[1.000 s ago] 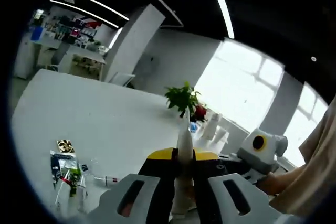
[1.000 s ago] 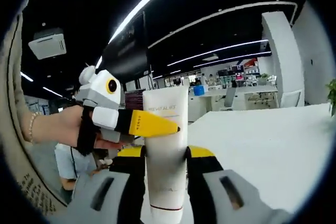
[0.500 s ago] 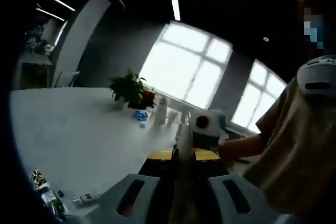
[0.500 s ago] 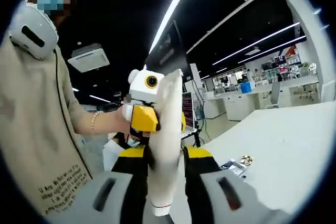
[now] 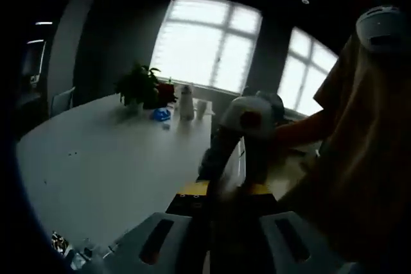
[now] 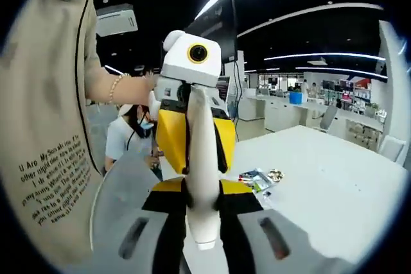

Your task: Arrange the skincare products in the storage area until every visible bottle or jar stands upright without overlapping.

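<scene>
A white skincare tube [image 6: 200, 158] stands upright in mid-air, held by both grippers above the white table [image 6: 327, 197]. My right gripper [image 6: 203, 192] is shut on its lower part, and the cap end hangs just below the jaws. My left gripper [image 6: 192, 136] comes in from the left, its yellow jaws closed on the tube's flat upper end. In the left gripper view the tube [image 5: 217, 162] is a dark edge-on shape rising from my left gripper [image 5: 225, 192]. The right gripper [image 5: 247, 152] faces it from close behind.
Several small sachets [image 6: 257, 178] lie on the table. A potted plant [image 5: 138, 86], white bottles [image 5: 187, 102] and a blue item [image 5: 159, 115] stand at the table's far end by the windows. The person's beige shirt [image 6: 51, 145] is close. Another person [image 6: 131, 139] sits behind.
Both views have swung round with the hands. The tube has turned edge-on to the right gripper view, and the left gripper now faces that view head-on, still holding the tube's top.
</scene>
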The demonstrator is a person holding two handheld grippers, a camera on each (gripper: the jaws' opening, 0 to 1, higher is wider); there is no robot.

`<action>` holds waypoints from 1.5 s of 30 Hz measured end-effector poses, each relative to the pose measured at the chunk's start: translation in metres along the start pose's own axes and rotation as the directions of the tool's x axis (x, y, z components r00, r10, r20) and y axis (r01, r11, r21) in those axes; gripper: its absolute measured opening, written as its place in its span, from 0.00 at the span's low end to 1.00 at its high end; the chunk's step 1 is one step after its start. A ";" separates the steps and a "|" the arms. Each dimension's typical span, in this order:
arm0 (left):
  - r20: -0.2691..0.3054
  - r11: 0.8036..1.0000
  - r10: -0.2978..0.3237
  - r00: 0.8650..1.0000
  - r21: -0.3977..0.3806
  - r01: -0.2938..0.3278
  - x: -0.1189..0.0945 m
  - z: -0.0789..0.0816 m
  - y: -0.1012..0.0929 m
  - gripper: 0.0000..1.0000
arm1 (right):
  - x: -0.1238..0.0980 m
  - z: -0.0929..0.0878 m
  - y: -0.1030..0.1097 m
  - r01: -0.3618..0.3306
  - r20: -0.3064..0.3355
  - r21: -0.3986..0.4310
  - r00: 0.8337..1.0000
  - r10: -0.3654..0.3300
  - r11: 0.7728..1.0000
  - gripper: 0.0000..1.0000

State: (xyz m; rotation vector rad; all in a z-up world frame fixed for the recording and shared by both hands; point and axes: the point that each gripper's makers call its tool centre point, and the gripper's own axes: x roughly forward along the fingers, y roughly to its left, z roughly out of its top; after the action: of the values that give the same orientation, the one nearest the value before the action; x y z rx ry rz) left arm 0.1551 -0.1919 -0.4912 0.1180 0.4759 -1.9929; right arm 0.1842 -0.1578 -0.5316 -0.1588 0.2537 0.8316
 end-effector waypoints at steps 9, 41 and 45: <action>-0.052 0.993 0.056 0.997 -0.102 -0.062 0.029 -0.041 0.053 0.12 | 0.015 -0.067 -0.035 -0.035 -0.109 -0.010 0.993 0.034 0.999 0.18; -0.039 0.978 0.094 0.995 -0.185 -0.100 0.064 -0.044 0.179 0.14 | 0.033 -0.119 -0.146 -0.051 -0.172 0.020 0.984 0.054 0.998 0.19; -0.053 0.981 0.100 0.994 -0.162 -0.107 0.066 -0.039 0.192 0.14 | 0.035 -0.119 -0.161 -0.057 -0.156 0.028 0.986 0.061 0.998 0.19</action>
State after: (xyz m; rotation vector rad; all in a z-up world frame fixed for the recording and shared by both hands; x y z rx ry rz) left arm 0.2891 -0.3059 -0.5995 0.0822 0.6487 -1.8443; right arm 0.3078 -0.2680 -0.6491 -0.1954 0.4174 0.8758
